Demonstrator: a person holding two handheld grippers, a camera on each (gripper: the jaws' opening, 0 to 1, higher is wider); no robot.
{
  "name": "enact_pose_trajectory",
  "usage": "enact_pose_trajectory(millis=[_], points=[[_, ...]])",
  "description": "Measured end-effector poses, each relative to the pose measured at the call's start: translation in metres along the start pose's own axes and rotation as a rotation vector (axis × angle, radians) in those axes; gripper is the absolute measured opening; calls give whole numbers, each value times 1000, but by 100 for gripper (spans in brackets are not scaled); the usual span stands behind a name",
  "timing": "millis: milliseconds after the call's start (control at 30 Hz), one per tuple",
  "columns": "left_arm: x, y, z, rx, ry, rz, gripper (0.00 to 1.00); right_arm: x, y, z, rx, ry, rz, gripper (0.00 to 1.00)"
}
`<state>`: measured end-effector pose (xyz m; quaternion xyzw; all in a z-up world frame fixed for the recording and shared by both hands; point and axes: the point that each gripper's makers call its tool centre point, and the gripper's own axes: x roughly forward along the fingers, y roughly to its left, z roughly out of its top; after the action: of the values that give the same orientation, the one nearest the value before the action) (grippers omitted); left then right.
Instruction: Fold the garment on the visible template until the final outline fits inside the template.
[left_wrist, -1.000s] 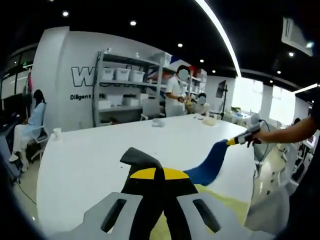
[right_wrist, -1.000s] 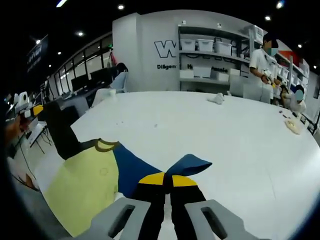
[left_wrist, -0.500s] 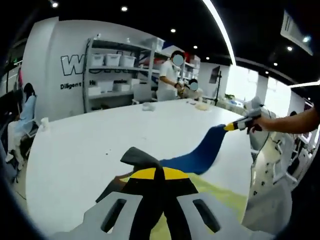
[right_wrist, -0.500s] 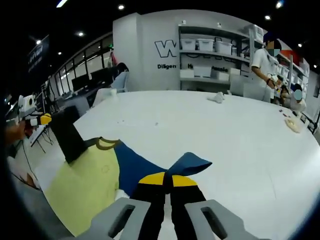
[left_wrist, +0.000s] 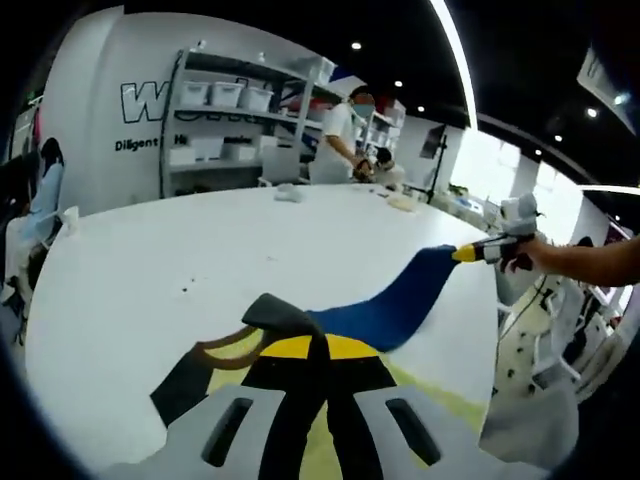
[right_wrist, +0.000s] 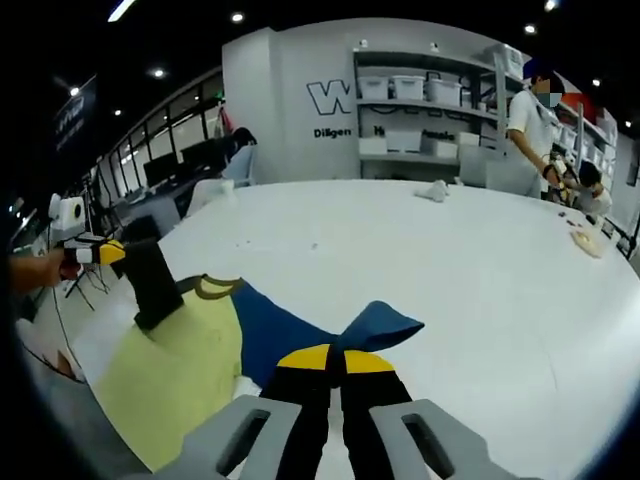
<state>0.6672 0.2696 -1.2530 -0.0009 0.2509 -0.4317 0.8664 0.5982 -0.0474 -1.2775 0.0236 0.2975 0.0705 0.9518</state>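
A garment with a pale yellow body (right_wrist: 170, 360), a brown collar (right_wrist: 213, 288), a blue sleeve (right_wrist: 372, 325) and a black sleeve (right_wrist: 155, 285) lies partly on the white table (right_wrist: 450, 280). My right gripper (right_wrist: 335, 355) is shut on the end of the blue sleeve, holding it just above the table. My left gripper (left_wrist: 318, 345) is shut on the tip of the black sleeve (left_wrist: 285, 312). In the left gripper view the blue sleeve (left_wrist: 395, 300) stretches out to the right gripper (left_wrist: 470, 253), held by a hand. In the right gripper view the left gripper (right_wrist: 100, 252) holds the black sleeve up at the left.
The table runs far back; a small white crumpled thing (right_wrist: 435, 193) and a cup (right_wrist: 224, 184) sit near its far edge. Shelves with white bins (right_wrist: 420, 90) line the back wall, with people standing (right_wrist: 525, 125) and one seated (right_wrist: 240, 150) beside them. The near table edge is by the garment.
The left gripper has carried the black sleeve lower and inward over the yellow body. The right gripper and the blue sleeve have stayed almost still.
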Motion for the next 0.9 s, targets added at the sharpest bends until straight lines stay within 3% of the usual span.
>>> enact_pose_trajectory(millis=[167, 333, 433, 600, 733, 900], points=[[10, -1, 1, -10, 3, 2, 1, -2, -3, 0, 4, -3, -1, 0], [22, 1, -7, -10, 29, 10, 1, -4, -6, -4, 20, 0, -6, 0], [30, 4, -16, -56, 56, 21, 1, -4, -5, -6, 25, 3, -7, 0], [41, 1, -19, -45, 62, 13, 1, -4, -3, -8, 28, 5, -7, 0], [53, 1, -23, -101, 68, 3, 1, -4, -3, -9, 39, 4, -8, 0], [64, -1, -35, -107, 98, -2, 1, -5, -4, -13, 44, 5, -12, 0]])
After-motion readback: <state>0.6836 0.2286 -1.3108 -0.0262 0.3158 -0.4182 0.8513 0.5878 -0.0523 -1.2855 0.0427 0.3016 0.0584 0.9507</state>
